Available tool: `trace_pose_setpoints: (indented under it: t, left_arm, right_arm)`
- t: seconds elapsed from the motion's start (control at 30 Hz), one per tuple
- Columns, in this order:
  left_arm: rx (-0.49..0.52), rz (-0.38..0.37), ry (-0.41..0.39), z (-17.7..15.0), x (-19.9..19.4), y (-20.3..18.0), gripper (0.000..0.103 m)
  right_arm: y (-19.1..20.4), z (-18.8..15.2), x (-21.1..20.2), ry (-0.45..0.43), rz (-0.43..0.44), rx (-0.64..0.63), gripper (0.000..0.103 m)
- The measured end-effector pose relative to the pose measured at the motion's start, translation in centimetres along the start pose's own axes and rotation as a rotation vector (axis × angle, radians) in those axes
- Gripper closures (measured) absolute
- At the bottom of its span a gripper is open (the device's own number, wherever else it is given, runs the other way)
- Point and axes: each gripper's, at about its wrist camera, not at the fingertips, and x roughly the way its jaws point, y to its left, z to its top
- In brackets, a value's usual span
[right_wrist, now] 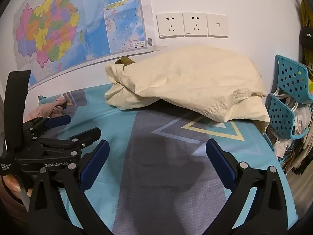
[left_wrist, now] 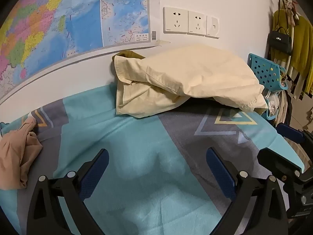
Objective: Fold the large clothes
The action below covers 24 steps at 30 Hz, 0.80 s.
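Note:
A crumpled peach-pink garment (left_wrist: 17,156) lies at the left edge of the bed; in the right wrist view it (right_wrist: 52,109) shows far left near the wall. My left gripper (left_wrist: 156,162) is open and empty over the teal and grey bedsheet (left_wrist: 137,137), to the right of the garment. My right gripper (right_wrist: 156,152) is open and empty over the sheet (right_wrist: 166,176). The left gripper (right_wrist: 76,127) also shows in the right wrist view, open, close to the garment. The right gripper's fingers (left_wrist: 289,133) show at the right edge of the left wrist view.
A cream pillow (left_wrist: 191,78) leans against the white wall at the head of the bed. A map (left_wrist: 58,19) and wall sockets (left_wrist: 189,23) are above. A blue perforated rack (right_wrist: 289,98) with clothes stands at the right, by hanging clothes (left_wrist: 299,49).

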Motion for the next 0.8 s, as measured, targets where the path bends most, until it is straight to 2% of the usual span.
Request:
trace_pose_setpoints:
  t: [0.1,0.13,0.23,0.8]
  left_arm:
    - [-0.005,-0.007,0.008,0.0,0.3,0.3,0.007]
    - [0.021,0.01,-0.018,0.5,-0.3,-0.2,0.007]
    - [0.031,0.019,-0.029,0.2,-0.3,-0.5,0.007]
    - [0.016,0.014,-0.023,0.5,-0.1,-0.2,0.007]
  right_arm:
    - [-0.1,0.0,0.1,0.006,0.001,0.001,0.006]
    - [-0.1,0.1,0.1,0.008,0.001,0.003,0.006]
    - [-0.2,0.1,0.2,0.01,0.0,0.004,0.006]
    - [-0.1,0.3,0.4,0.008,-0.003,-0.006,0.006]
